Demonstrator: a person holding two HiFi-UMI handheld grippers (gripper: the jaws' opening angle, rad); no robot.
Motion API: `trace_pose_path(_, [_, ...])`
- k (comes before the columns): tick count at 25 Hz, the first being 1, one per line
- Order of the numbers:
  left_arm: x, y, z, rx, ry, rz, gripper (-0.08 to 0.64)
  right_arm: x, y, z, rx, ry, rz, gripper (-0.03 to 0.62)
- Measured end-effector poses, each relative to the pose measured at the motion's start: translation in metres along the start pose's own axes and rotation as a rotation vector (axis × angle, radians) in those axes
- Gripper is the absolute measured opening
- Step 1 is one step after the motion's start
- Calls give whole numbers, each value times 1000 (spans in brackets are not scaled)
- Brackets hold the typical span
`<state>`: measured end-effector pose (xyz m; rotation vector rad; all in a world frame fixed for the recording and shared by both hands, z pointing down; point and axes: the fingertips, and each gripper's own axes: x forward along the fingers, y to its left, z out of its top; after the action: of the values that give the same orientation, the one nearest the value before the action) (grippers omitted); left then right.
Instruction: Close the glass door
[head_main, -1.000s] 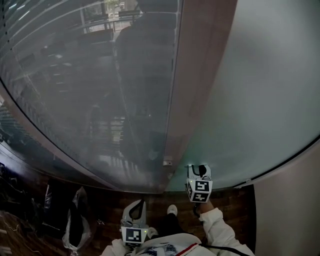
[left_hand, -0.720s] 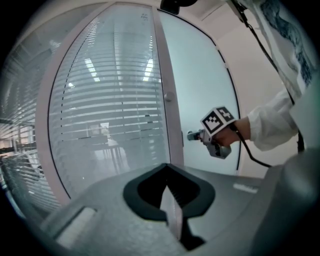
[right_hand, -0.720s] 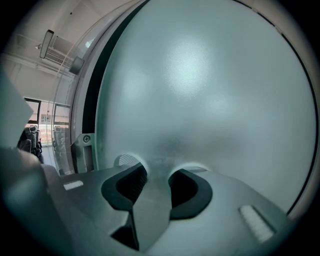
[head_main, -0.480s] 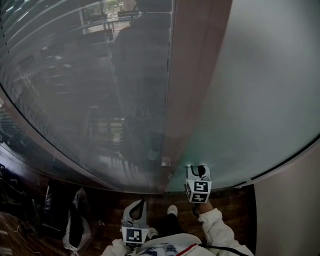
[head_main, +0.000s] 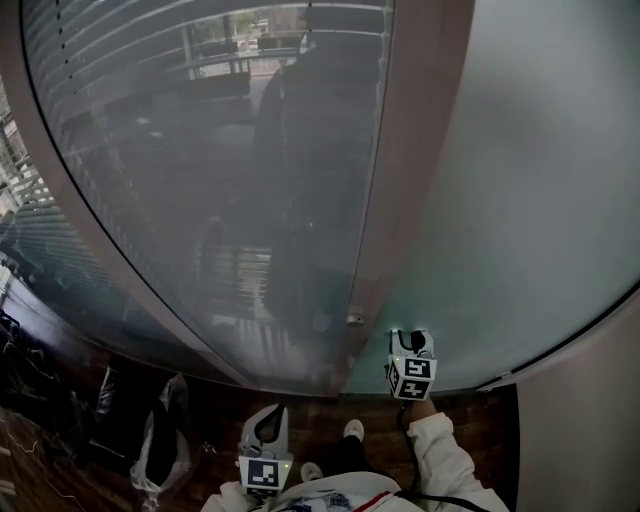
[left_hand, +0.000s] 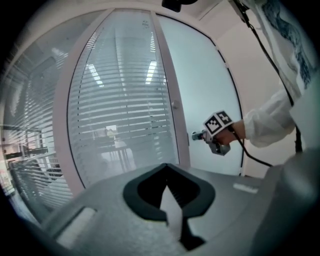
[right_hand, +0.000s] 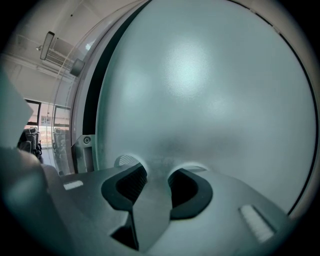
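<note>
Around me a curved wall of clear glass panels (head_main: 150, 200) rises in pale pinkish frames, with white slatted blinds (left_hand: 120, 100) and dim furniture showing through it. Below lies a dark wooden plank floor (head_main: 60, 470). The smooth, frosted blue-green glass door (head_main: 520, 200) stands at the right, its left edge beside a broad pinkish frame post (head_main: 400, 200). A dark strip runs along that edge in the right gripper view; I cannot tell whether it is a gap.

My right tongs (head_main: 408, 342) reach level to the door near that edge, and their ribbed dark pads pinch a small grey handle (left_hand: 196, 135) that juts from the glass. My white sleeve (head_main: 440, 445) and a thin black cable (left_hand: 270, 65) trail behind them.

My left tongs (head_main: 268, 420) hang low near my body, well apart from the glass, pressed together on nothing. Dark limp bags (head_main: 160, 445) slump on the floor at the left, and a white shoe (head_main: 353, 429) shows between the tongs.
</note>
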<state>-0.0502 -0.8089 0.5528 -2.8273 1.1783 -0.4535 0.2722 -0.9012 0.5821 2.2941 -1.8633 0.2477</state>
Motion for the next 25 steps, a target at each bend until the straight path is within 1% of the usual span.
trace_pose_path(2, [-12,2,-11,1,1,7,2,-6,-1,-3,-8,13,-5,143])
trace_pose_path(4, [-24,1,-19,-5,0,4,2,-25,-1,-4,-18,21,-25,158])
trace_pose_path(5, [-29,0,-22,-9,4,-3,2,-39,-2,-3,-17,14,-38,142])
trace_pose_path(8, [-38,-14,-39,-8,22,-33,2,-88,-3,3,-11,-23,-58,43])
trace_pose_path(9, [-38,-22,-42,-6,25,-52,2,-105,-3,4,-1,-33,-46,8])
trace_pose_path(12, [-36,-49,-39,-14,19,-106,2,-157,-4,12,50,-63,16,8])
trace_pose_path(13, [-36,-55,-34,-17,11,-114,2,-174,-5,16,52,-71,30,8])
trace_pose_path(16, [-42,-72,-14,-31,-18,-118,2,-215,-10,24,19,-76,48,8])
trace_pose_path(18, [-46,-83,-13,-28,-16,-123,2,-233,-18,14,18,-58,43,8])
trace_pose_path(20, [-53,-95,-22,-17,0,-125,2,-250,-23,-3,47,-52,48,8])
trace_pose_path(23, [-70,-114,-27,2,9,-114,2,-281,-21,-17,112,-88,127,8])
trace_pose_path(25, [-84,-131,-25,9,9,-105,2,-306,-20,-25,102,-89,161,8])
